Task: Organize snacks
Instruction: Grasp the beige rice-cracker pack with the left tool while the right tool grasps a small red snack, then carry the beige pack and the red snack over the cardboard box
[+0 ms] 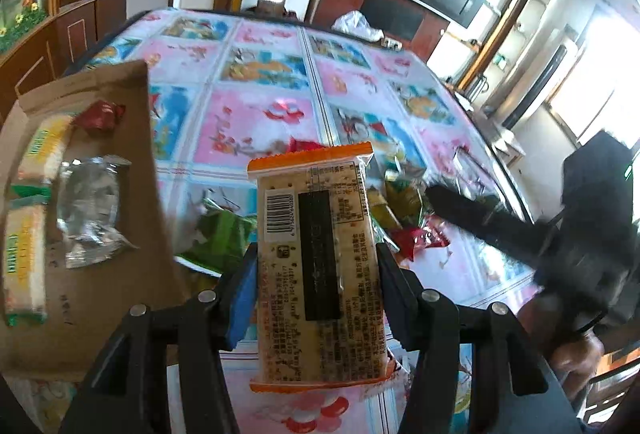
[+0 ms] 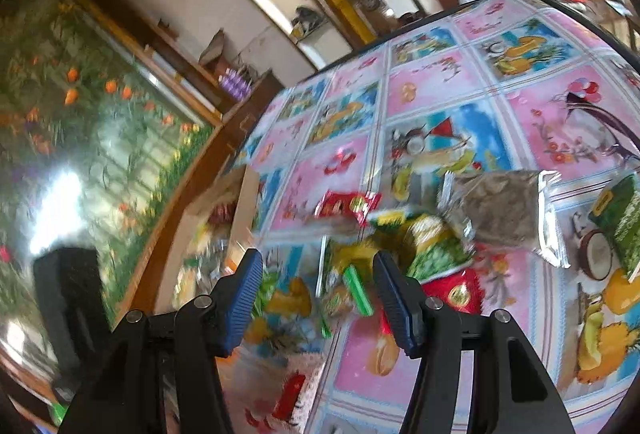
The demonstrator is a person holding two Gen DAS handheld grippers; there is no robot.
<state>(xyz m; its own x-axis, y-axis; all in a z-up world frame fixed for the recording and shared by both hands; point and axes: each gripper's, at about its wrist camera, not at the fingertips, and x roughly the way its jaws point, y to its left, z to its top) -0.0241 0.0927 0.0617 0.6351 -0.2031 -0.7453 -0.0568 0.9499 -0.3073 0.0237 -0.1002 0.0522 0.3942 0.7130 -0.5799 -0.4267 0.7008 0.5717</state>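
Far left in the left wrist view, the shallow cardboard box (image 1: 100, 298) lies open on the table, brown and matte. Inside it sit two long yellow-and-green wafer packs (image 1: 28, 234), a crinkled silver foil packet (image 1: 90, 210) and a small red wrapped candy (image 1: 100, 118). Moving right, the left gripper (image 1: 318, 270) has its blue ribbed pads clamped on both long edges of the cracker pack (image 1: 320, 266), a flat, clear-film rectangle with orange crimped ends, barcode side up, held above the glossy floral tablecloth (image 1: 260, 82). Beyond it, a loose heap of green, yellow and red wrappers (image 1: 400, 218) lies on the cloth, and the right gripper's black body (image 1: 580, 218) shows blurred at the far right.

Over to the right wrist view: the right gripper (image 2: 318, 294) stands wide, nothing between its blue pads, above a thin green-ended packet (image 2: 356, 290). Right of that, a green-and-yellow bag (image 2: 424, 246), then a flat silver-edged pouch (image 2: 504, 214) on the table.
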